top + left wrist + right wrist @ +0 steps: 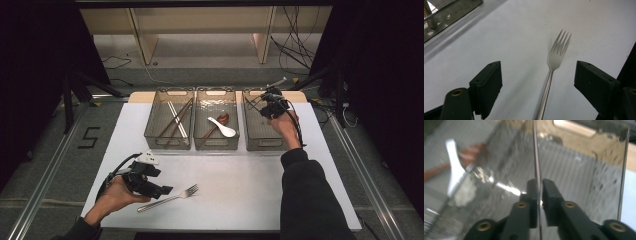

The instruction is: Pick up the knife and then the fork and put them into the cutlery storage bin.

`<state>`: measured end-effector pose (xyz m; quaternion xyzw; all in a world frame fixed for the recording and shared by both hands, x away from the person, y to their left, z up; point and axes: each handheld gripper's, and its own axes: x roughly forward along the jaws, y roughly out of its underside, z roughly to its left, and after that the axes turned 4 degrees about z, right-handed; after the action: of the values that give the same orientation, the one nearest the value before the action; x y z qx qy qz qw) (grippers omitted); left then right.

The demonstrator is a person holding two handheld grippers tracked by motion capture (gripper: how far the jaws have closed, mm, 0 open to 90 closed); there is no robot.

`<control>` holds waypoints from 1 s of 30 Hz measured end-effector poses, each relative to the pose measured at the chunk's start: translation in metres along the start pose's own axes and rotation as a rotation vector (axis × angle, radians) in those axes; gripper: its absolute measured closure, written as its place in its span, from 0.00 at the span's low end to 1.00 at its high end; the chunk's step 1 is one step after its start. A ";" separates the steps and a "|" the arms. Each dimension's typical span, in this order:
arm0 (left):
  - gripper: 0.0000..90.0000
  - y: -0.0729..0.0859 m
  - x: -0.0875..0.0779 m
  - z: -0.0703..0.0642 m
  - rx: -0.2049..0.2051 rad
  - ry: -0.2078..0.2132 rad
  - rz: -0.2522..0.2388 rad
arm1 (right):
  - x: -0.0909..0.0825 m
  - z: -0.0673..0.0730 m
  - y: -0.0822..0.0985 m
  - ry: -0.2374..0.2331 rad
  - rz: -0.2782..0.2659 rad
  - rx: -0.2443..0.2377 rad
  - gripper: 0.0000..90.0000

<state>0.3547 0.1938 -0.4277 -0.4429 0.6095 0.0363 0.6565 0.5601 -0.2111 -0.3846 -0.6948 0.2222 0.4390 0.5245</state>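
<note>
Thin metal utensil (pixel 537 157) stands pinched between your right gripper's (pixel 539 185) nearly closed jaws, over the right bin (pixel 252 131); loosen early and it tips outside that bin; left gripper (pixel 537 82) gapes wide around the fork (pixel 554 62) on the table, well short of the bin.

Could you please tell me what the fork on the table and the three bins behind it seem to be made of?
The slim silver fork looks like polished metal, probably stainless steel: it glints and mirrors light. The three clear rectangular bins seem to be smoke-tinted transparent plastic: their contents show through the walls, which carry glossy reflections and moulded handle cut-outs.
</note>
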 end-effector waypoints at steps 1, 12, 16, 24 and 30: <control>0.24 0.000 0.000 0.000 -0.001 0.000 0.003 | -0.002 0.000 -0.001 -0.024 -0.014 0.000 0.85; 0.24 0.000 0.000 0.000 0.000 -0.002 0.011 | -0.029 0.006 0.001 -0.057 -0.058 -0.052 0.62; 0.24 0.000 0.000 0.001 -0.002 -0.002 0.016 | -0.035 0.009 0.008 -0.093 -0.073 -0.059 0.53; 0.24 0.000 0.002 0.000 -0.001 -0.011 0.035 | -0.051 0.022 0.030 -0.165 -0.115 -0.089 0.45; 0.25 0.000 0.003 0.000 0.000 -0.010 0.045 | -0.067 0.031 0.045 -0.186 -0.147 -0.113 0.41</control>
<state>0.3553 0.1927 -0.4300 -0.4290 0.6159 0.0534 0.6586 0.4792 -0.2080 -0.3540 -0.6941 0.0961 0.4737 0.5334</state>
